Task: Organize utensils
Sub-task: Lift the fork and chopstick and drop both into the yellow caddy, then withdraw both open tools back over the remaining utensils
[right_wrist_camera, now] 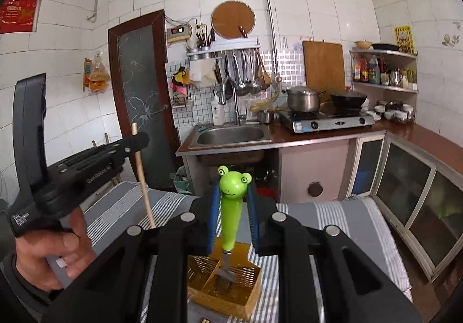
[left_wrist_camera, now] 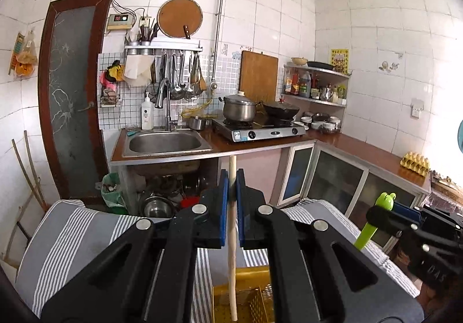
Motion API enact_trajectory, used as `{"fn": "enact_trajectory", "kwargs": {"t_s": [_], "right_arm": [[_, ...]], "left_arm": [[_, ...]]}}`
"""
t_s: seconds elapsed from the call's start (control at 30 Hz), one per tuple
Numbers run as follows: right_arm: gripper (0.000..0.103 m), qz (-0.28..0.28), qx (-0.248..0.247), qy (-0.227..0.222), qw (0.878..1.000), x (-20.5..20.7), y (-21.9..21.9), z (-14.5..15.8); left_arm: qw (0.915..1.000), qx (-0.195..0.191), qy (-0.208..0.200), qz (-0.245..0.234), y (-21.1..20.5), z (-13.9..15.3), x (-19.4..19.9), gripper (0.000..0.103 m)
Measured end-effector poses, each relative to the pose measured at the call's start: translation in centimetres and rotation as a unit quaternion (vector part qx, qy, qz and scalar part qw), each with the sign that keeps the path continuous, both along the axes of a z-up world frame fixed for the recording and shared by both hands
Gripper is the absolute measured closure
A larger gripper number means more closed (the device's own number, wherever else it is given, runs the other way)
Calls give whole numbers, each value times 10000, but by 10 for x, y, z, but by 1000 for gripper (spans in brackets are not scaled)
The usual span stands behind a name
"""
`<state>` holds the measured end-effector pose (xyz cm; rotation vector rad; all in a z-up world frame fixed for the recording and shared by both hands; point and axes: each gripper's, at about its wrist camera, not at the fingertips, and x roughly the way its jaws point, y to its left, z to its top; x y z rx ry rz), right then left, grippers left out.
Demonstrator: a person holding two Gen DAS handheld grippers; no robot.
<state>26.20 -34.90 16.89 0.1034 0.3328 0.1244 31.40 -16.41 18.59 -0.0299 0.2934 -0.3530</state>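
My left gripper (left_wrist_camera: 232, 181) is shut on a pale wooden chopstick (left_wrist_camera: 231, 253) that stands upright, its lower end over the yellow utensil basket (left_wrist_camera: 254, 298). My right gripper (right_wrist_camera: 233, 195) is shut on the green frog-headed handle of a fork (right_wrist_camera: 230, 224), whose metal tines hang just above the yellow utensil basket (right_wrist_camera: 231, 294). In the right wrist view the left gripper (right_wrist_camera: 136, 143) shows at the left, gripping the chopstick (right_wrist_camera: 143, 178), with a person's hand (right_wrist_camera: 55, 247) around its grip. In the left wrist view the right gripper (left_wrist_camera: 382, 216) holds the green fork (left_wrist_camera: 373, 224) at the right.
The basket stands on a grey striped cloth (right_wrist_camera: 332, 218) over a table. Beyond are a counter with a sink (left_wrist_camera: 165, 143), a stove (left_wrist_camera: 260, 129) carrying a pot and a wok, glass-door cabinets (right_wrist_camera: 411, 192), a brown door (left_wrist_camera: 69, 91) and an egg tray (left_wrist_camera: 415, 162).
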Motion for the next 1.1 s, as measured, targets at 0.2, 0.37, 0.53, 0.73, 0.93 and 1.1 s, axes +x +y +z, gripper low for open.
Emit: {"fn": "enact_trajectory", "kwargs": {"t_s": [0.2, 0.37, 0.53, 0.73, 0.93, 1.1], "right_arm": [[84, -47, 45, 217, 9997, 22, 0, -30], [84, -108, 92, 537, 9985, 35, -3, -60], [79, -81, 307, 929, 9952, 40, -6, -93], [47, -583, 236, 921, 9938, 29, -21, -100], [39, -1086, -327, 496, 9923, -34, -29, -96], [36, -1469, -827, 350, 9851, -114, -26, -135]], "left_arm": [[9999, 26, 151, 11, -8, -30, 24, 99], [9987, 58, 497, 49, -8, -62, 33, 99], [9943, 139, 1054, 79, -5, -96, 40, 97], [9916, 333, 1210, 301, 13, -114, 29, 50], [9938, 586, 731, 591, 42, -114, -24, 45], [9909, 593, 498, 1103, 88, -150, -90, 44]]}}
